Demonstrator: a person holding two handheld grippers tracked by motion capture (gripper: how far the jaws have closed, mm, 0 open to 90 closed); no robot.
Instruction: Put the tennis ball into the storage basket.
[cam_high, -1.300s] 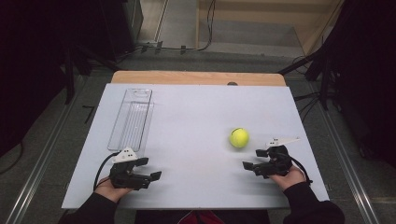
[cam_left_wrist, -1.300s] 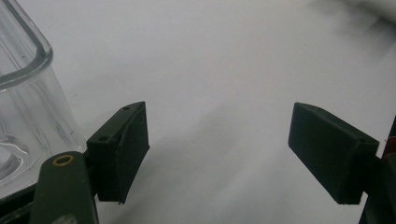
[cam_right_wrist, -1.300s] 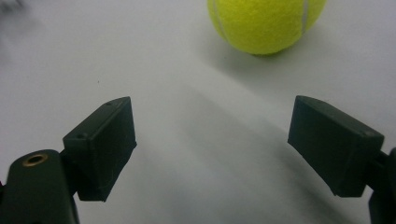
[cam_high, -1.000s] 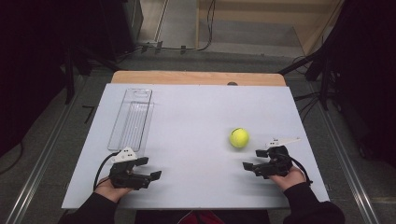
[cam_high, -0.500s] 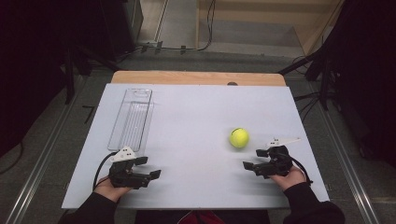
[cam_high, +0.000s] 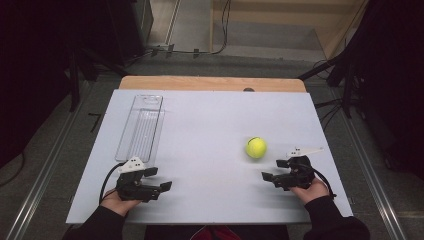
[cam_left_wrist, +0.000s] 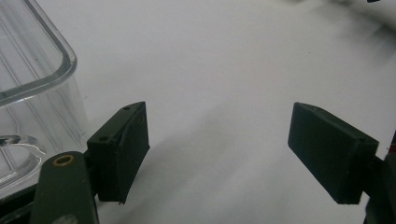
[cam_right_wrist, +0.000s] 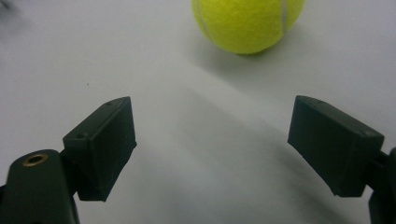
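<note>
A yellow-green tennis ball (cam_high: 256, 147) rests on the white tabletop (cam_high: 210, 120), right of centre. My right gripper (cam_high: 272, 170) lies near the front right with its jaws pointing left, just in front of the ball and apart from it. In the right gripper view the ball (cam_right_wrist: 247, 21) sits beyond the open gripper (cam_right_wrist: 212, 144), slightly right of the gap, and nothing is between the pads. My left gripper (cam_high: 161, 178) lies at the front left with its jaws pointing right. Its own view shows the left gripper (cam_left_wrist: 217, 154) open over bare table.
A long clear plastic tray (cam_high: 141, 127) lies lengthwise at the left, just beyond the left gripper; its rounded corner (cam_left_wrist: 32, 70) shows beside the left jaw. A wooden strip (cam_high: 210, 83) borders the table's far edge. Dark stands and cables ring the table.
</note>
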